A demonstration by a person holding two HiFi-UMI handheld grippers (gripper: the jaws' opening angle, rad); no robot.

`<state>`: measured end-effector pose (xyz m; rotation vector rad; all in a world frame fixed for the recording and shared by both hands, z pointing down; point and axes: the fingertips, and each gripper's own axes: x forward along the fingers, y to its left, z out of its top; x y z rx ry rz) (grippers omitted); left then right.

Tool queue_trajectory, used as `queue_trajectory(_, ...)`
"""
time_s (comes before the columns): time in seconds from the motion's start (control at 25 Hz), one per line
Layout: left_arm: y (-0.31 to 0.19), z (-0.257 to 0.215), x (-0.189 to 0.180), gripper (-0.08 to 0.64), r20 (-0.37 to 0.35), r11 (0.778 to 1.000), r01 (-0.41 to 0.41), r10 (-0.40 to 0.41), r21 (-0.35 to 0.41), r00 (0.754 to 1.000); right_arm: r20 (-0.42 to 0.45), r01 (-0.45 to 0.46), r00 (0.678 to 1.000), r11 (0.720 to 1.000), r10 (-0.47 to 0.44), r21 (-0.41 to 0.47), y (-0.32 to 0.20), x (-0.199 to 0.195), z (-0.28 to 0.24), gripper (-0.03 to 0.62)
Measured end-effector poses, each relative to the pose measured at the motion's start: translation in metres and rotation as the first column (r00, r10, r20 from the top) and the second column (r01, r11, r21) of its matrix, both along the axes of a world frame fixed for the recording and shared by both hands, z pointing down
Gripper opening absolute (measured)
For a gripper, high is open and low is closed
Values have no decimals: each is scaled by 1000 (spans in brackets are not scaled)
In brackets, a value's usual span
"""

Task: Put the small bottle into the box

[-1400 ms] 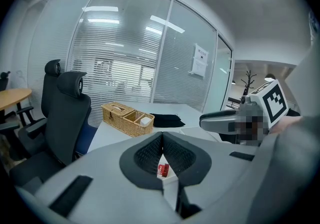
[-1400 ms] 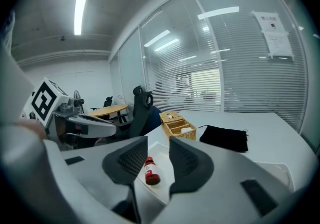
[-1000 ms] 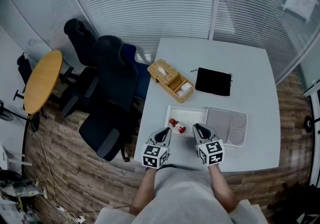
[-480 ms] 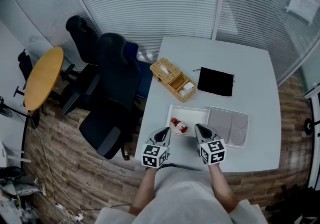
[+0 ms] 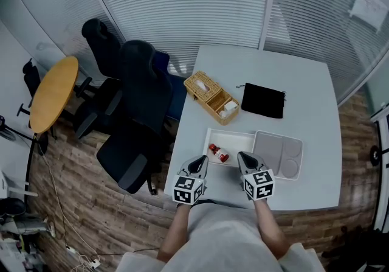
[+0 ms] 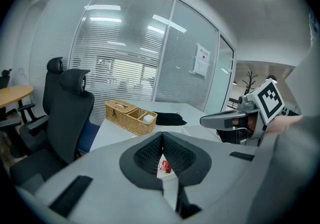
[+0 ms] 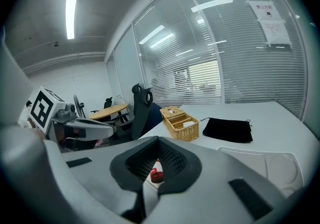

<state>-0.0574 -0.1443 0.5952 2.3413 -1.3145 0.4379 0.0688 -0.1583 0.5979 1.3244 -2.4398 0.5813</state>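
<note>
**Head view.** On the pale worktop: small bottle with red cap, lying on its side inside a white tray near the front edge. Directly beside that tray, on the right: grey tray with round recesses. Further back: wicker box, divided into compartments, with a white item in its open end compartment. To the right of it and apart from it: black pouch. Left hand-held gripper and right hand-held gripper held side by side at the front edge, tips toward the white tray, one on either side of the bottle, neither touching it. Off the worktop's left edge: dark office chairs and a round wooden table.

**Left gripper view.** Jaws closed together, tips meeting, nothing clamped. Through the gap below the tips: the bottle's red cap, ahead on the white tray and clear of the pads. Wicker box and black pouch further ahead. Right hand-held gripper at the right side.

**Right gripper view.** Jaws together here as well, tips in contact, nothing between them. Red cap of the bottle visible through the opening beneath the tips, ahead and untouched. Wicker box ahead, left of centre, black pouch to its right, grey tray at lower right. Left hand-held gripper at the far left.
</note>
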Motion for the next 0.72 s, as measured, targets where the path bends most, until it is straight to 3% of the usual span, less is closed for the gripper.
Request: queue_trajectory(0.72, 1, -2, 0, 28, 0, 1000, 1, -1, 6, 1000, -7, 29, 1000, 1000, -29, 2, 3, -5, 2, 15)
